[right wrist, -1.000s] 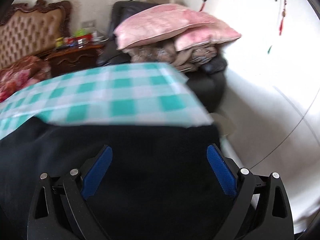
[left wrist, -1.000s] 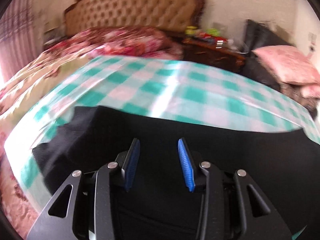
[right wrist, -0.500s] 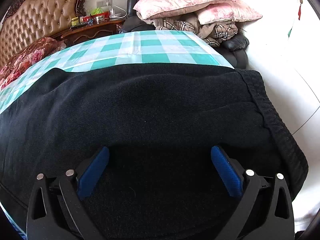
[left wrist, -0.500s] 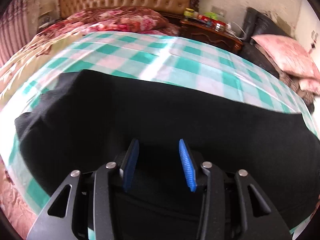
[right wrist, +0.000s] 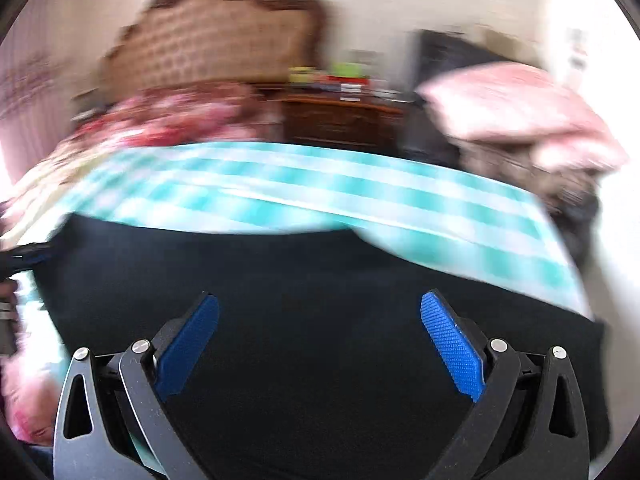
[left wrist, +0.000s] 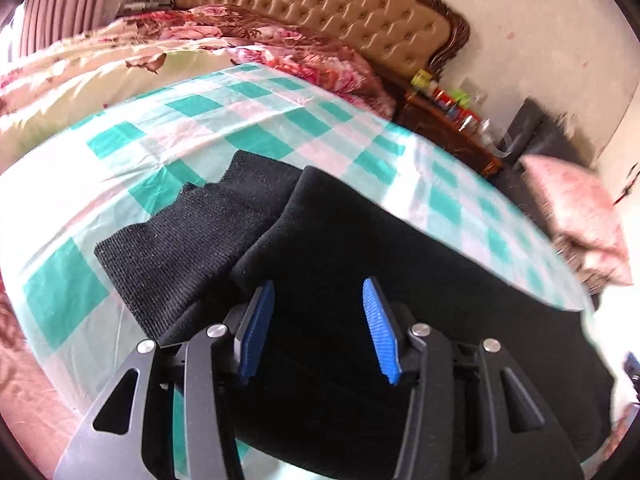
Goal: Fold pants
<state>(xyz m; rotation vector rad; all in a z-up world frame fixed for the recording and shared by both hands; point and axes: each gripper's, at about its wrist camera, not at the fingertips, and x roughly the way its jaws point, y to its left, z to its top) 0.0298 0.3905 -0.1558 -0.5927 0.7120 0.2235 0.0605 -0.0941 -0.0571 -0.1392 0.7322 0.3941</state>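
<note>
Black pants (left wrist: pixel 360 280) lay across the green-checked sheet (left wrist: pixel 248 128), long axis roughly 10-to-4 o'clock in the left view, ribbed cuffs (left wrist: pixel 168 240) pointing to 10. Main risk looked like the cuffs sliding out of line, since neither tool held cloth. Left gripper (left wrist: pixel 318 328) and right gripper (right wrist: pixel 320 352) both hovered spread, empty; right view was blurred.

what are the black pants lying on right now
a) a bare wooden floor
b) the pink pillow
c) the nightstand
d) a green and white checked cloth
d: in the left wrist view the black pants lie spread on the green and white checked cloth, with checks showing past their ribbed cuffs; the pink pillow and the nightstand stand apart behind.
</note>
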